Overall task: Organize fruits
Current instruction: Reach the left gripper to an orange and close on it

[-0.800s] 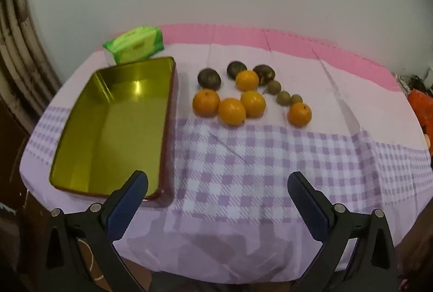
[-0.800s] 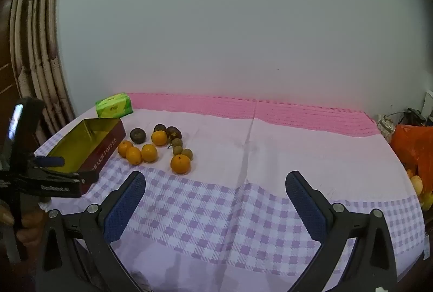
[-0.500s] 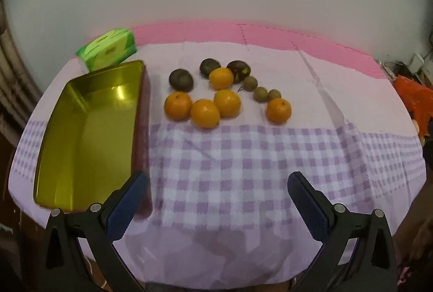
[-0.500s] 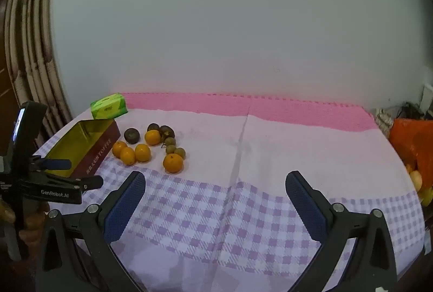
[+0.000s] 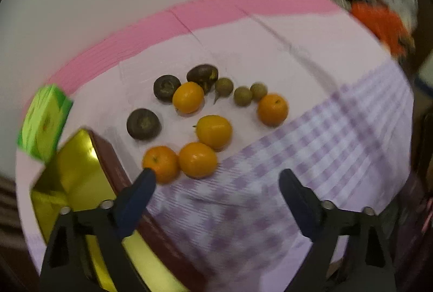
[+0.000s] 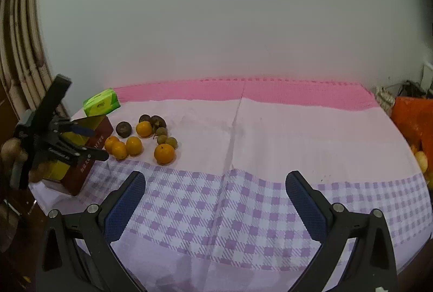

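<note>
The gold tin (image 5: 73, 183) stands at the left edge of the tabletop (image 5: 311, 53), and the left gripper (image 5: 216, 186) hangs just beside its red wall with its fingers wide and holding nothing. The oranges (image 5: 197, 159) lie directly ahead of these fingers, just right of the tin, with the dark fruits (image 5: 143, 124) and small green ones (image 5: 242, 96) behind them. The right gripper (image 6: 215, 200), fingers also wide and empty, is well apart from the tin, so I judge the left hand is the nearer one for the first orange.
</note>
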{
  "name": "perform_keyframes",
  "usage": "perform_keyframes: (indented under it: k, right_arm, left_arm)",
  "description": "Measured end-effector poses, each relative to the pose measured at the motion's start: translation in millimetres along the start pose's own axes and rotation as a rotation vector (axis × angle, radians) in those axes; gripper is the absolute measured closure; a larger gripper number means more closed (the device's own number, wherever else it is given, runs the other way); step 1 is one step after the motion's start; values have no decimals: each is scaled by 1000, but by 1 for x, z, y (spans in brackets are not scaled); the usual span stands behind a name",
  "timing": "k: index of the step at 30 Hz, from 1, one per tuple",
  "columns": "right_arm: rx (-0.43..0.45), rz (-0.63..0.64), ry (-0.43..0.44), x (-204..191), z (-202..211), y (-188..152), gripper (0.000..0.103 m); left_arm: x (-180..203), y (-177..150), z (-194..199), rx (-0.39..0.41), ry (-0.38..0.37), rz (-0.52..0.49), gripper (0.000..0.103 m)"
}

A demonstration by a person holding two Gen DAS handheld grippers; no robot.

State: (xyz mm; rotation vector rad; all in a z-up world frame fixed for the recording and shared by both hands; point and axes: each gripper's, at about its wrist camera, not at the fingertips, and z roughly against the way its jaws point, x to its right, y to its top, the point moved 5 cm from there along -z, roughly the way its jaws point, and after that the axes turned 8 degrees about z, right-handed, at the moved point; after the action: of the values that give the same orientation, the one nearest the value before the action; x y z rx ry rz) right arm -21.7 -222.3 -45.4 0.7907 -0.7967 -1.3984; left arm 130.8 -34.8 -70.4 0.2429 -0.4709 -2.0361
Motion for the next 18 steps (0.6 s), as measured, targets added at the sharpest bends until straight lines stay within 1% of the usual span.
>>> perform_keyframes:
  k: [1,2,3,5,7,9,13,15,16,17,18]
  right_arm:
    - [-7,-8,1,2,-1,-1,0]
    - [-13,-12,2,4,-3,-1,0]
    - [-21,-19,2,5,-4,-3,0]
    - [-40,-35,7,9,-9,-5,0]
    - [-54,-50,13,12,-11,-6,0]
    - [-71,-70,21,14,-14,-10,0]
    - [-91,-83,25,15,-18,-10,0]
    - [-97,-80,25,13,-20,-11,0]
    - [-100,-78,25,13,-21,-11,0]
    - [-104,-74,27,12,-22,-11,0]
    - [-107,-71,28,11,-23,-11,0]
  left_arm:
    - [-2,3,-4,-23,1,-35,15]
    - [-5,6,-9,-45,-8,-69,18]
    - [-6,9,-13,-65,-9,-103,26]
    - [-8,15,-20,-93,7,-163,33]
    - [-8,17,-24,-117,5,-205,33]
    - [-8,16,-31,-141,23,-260,33]
    - [-4,12,-42,-183,30,-329,34]
    - [1,17,-49,-170,43,-364,34]
    - [2,19,-50,-161,38,-374,34]
    - [4,19,-50,-146,24,-368,41]
    - [5,22,-50,-139,10,-355,59]
